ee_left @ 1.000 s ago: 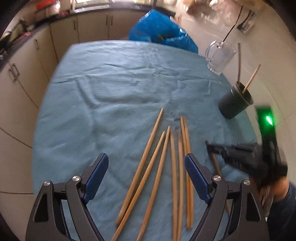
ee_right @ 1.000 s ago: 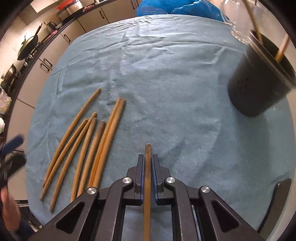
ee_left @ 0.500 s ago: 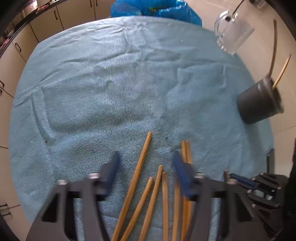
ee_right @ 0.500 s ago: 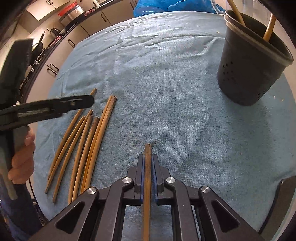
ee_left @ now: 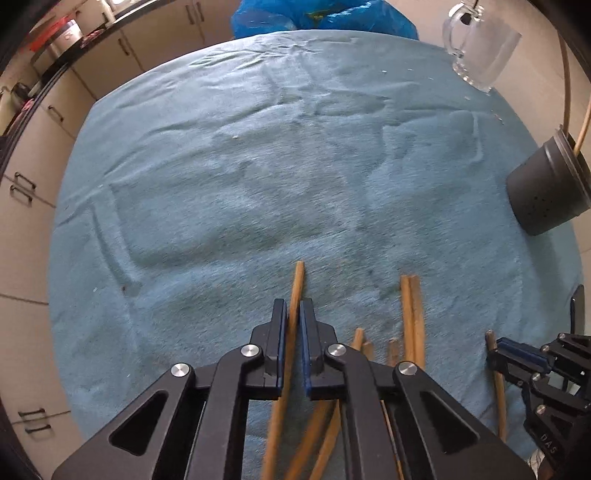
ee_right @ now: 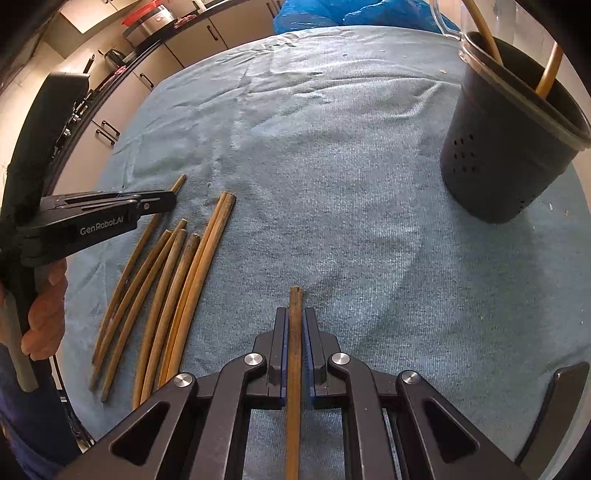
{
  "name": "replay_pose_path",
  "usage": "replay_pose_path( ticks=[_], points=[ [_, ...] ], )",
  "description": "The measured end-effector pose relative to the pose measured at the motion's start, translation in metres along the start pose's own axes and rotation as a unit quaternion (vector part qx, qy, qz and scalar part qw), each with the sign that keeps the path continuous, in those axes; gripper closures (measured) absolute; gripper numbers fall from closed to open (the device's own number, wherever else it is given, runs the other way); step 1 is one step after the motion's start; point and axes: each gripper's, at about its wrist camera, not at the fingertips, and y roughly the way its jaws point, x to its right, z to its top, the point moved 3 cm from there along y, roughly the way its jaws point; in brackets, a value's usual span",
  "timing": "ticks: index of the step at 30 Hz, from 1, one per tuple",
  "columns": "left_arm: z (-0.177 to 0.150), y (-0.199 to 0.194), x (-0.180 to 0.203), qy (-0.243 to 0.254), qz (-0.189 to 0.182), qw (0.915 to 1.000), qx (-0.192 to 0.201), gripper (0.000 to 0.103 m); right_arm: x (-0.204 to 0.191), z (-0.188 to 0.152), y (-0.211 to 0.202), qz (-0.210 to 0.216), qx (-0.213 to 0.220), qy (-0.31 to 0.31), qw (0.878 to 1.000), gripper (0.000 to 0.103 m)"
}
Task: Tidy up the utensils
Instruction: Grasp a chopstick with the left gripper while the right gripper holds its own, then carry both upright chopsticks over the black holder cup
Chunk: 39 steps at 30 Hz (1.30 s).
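Several wooden chopsticks [ee_right: 173, 288] lie side by side on the blue towel [ee_right: 332, 155]. My left gripper [ee_left: 291, 314] is shut on the leftmost chopstick [ee_left: 297, 280], low over the towel; it also shows from the side in the right wrist view [ee_right: 162, 201]. My right gripper [ee_right: 294, 321] is shut on a darker chopstick [ee_right: 294, 332] and holds it above the towel. It shows at the right edge of the left wrist view [ee_left: 495, 354]. A black perforated holder [ee_right: 506, 147] with two chopsticks in it stands at the right.
A clear glass mug [ee_left: 480, 48] stands at the far right of the table. A blue plastic bag [ee_left: 325, 16] lies at the far edge. Kitchen cabinets [ee_left: 33, 147] run along the left.
My left gripper has come down over the chopsticks and closed from wide open onto the leftmost one. My right gripper has kept its chopstick and drawn back from the black holder.
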Motion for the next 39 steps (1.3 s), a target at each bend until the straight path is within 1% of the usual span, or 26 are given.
replay_pose_path(
  ticks=[3, 5, 7, 9, 10, 14, 15, 19, 21, 25, 27, 30, 33, 37, 39],
  points=[
    [-0.011, -0.011, -0.017, -0.029, -0.016, 0.9994, 0.014, 0.098, 0.001, 0.004, -0.003, 0.009, 0.008, 0.005, 1.0, 0.095],
    [-0.017, -0.026, -0.026, -0.046, -0.025, 0.998, 0.035, 0.098, 0.002, 0.007, -0.009, 0.023, 0.019, 0.012, 0.999, 0.095],
    [-0.027, -0.049, -0.035, -0.062, -0.032, 0.9952, 0.068, 0.098, 0.001, 0.01, -0.018, 0.038, 0.038, 0.014, 0.998, 0.095],
    [-0.037, -0.072, -0.04, -0.071, -0.029, 0.9921, 0.099, 0.098, -0.003, 0.012, -0.031, 0.05, 0.063, 0.009, 0.997, 0.095],
    [-0.043, -0.089, -0.042, -0.076, -0.023, 0.9893, 0.122, 0.098, -0.006, 0.012, -0.038, 0.051, 0.078, 0.004, 0.996, 0.095],
    [-0.057, -0.136, -0.043, -0.089, -0.026, 0.9779, 0.188, 0.098, -0.017, 0.011, -0.071, 0.056, 0.15, -0.021, 0.987, 0.095],
    [-0.064, -0.149, -0.041, -0.09, -0.023, 0.9737, 0.208, 0.098, -0.021, 0.009, -0.08, 0.057, 0.17, -0.029, 0.983, 0.095],
    [-0.078, -0.18, -0.031, -0.095, -0.019, 0.963, 0.251, 0.098, -0.034, -0.006, -0.113, 0.061, 0.256, -0.058, 0.963, 0.095],
    [-0.086, -0.191, -0.024, -0.091, -0.015, 0.9596, 0.266, 0.098, -0.04, -0.017, -0.127, 0.054, 0.298, -0.073, 0.95, 0.095],
    [-0.101, -0.208, -0.013, -0.088, -0.011, 0.9537, 0.287, 0.098, -0.048, -0.035, -0.145, 0.042, 0.344, -0.09, 0.934, 0.095],
    [-0.108, -0.215, -0.008, -0.084, -0.019, 0.9517, 0.295, 0.098, -0.051, -0.045, -0.157, 0.037, 0.373, -0.095, 0.922, 0.095],
    [-0.115, -0.216, 0.001, -0.082, -0.015, 0.9494, 0.303, 0.098, -0.054, -0.056, -0.173, 0.037, 0.405, -0.1, 0.908, 0.095],
    [-0.123, -0.22, 0.009, -0.081, -0.005, 0.9466, 0.312, 0.098, -0.057, -0.064, -0.182, 0.033, 0.423, -0.103, 0.9, 0.095],
    [-0.13, -0.225, 0.016, -0.082, 0.003, 0.9436, 0.321, 0.098, -0.058, -0.073, -0.185, 0.033, 0.434, -0.099, 0.895, 0.095],
    [-0.13, -0.227, 0.019, -0.081, -0.001, 0.9432, 0.322, 0.098, -0.056, -0.076, -0.188, 0.035, 0.435, -0.097, 0.894, 0.095]
  ],
)
